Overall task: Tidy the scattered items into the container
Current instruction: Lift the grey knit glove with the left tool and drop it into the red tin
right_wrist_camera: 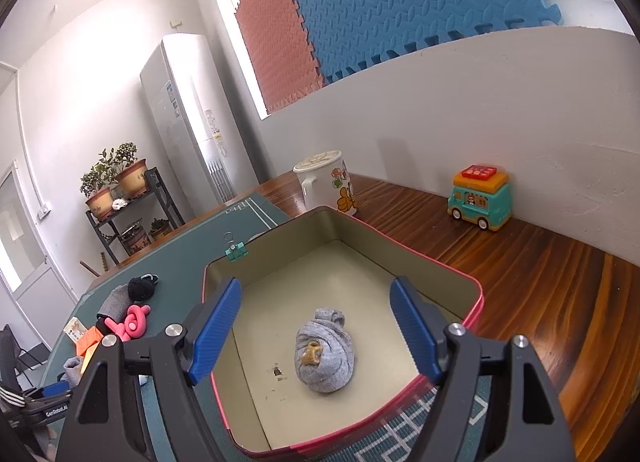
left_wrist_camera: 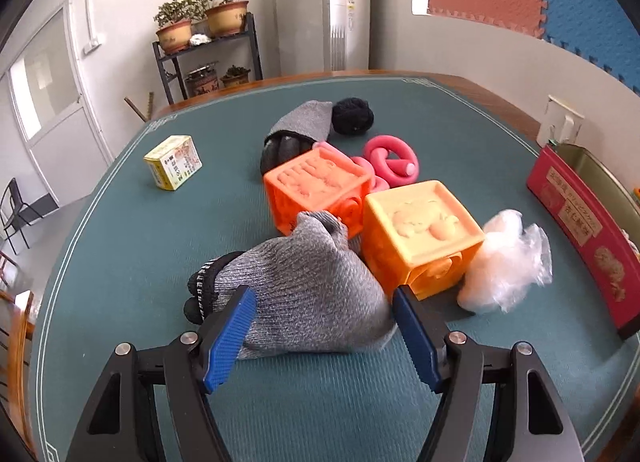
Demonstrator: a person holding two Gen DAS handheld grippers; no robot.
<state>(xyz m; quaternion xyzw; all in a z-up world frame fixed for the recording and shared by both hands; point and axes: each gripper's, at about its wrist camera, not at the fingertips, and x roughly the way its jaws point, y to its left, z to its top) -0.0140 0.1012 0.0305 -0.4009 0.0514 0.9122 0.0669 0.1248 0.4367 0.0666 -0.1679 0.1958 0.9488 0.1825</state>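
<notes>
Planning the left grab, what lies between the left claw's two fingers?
The near grey glove lies between the open left claw's blue pads, on the green mat, in the left wrist view.

The left gripper is low and level, its blue-padded jaws spread wide, nothing clamped between them. The right gripper tilts downward, held higher, jaws likewise spread wide and holding nothing.

sock ball in tin | glove before two blocks | mug behind tin
</notes>
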